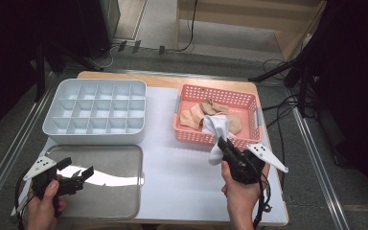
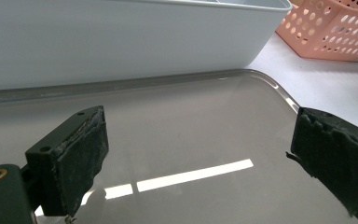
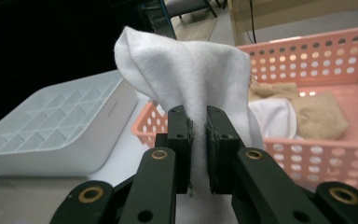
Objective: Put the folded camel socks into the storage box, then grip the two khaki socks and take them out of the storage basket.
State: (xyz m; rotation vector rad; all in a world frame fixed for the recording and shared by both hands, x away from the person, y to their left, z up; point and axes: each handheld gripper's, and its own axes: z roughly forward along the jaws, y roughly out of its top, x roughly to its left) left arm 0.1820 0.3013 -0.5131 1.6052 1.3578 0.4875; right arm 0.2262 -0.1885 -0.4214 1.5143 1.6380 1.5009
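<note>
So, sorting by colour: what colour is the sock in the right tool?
White sock; clearest in the right gripper view.

A grey divided tray (image 1: 96,112) stands behind a clear flat lid (image 1: 110,184), left of beige socks (image 1: 194,115).

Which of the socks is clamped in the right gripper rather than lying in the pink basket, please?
The white sock; the tan socks lie inside the pink basket.

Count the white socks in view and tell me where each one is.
2. One white sock is clamped in the right gripper at the pink basket's near rim. The other white sock lies inside among beige socks; more may be hidden beneath.
</note>
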